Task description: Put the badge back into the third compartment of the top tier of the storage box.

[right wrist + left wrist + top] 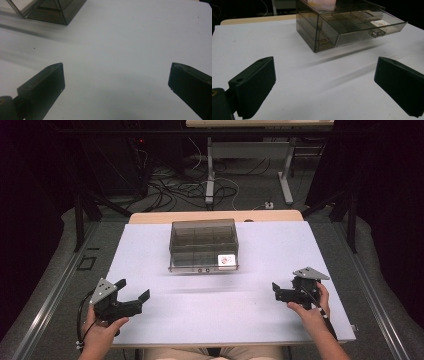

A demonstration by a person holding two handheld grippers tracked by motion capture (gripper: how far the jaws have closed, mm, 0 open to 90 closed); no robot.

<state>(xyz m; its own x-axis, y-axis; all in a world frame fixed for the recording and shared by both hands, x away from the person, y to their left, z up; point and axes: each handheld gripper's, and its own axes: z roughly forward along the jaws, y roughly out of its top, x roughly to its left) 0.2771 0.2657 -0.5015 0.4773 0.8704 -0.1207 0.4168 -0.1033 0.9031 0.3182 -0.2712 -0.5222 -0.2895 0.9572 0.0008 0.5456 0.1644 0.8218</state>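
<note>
Now | drawer box [203, 245]: small label [226, 259] (unreadable) | left tool [134, 292]: jaws apart | right tool [278, 291]: jaws apart

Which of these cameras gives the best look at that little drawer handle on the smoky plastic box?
The left gripper view: the drawer handle is close and sharp on the front of the pulled-out drawer. The high view shows the plastic box whole, but the handle is just a tiny speck. The right gripper view catches one bottom corner of the box.
</note>
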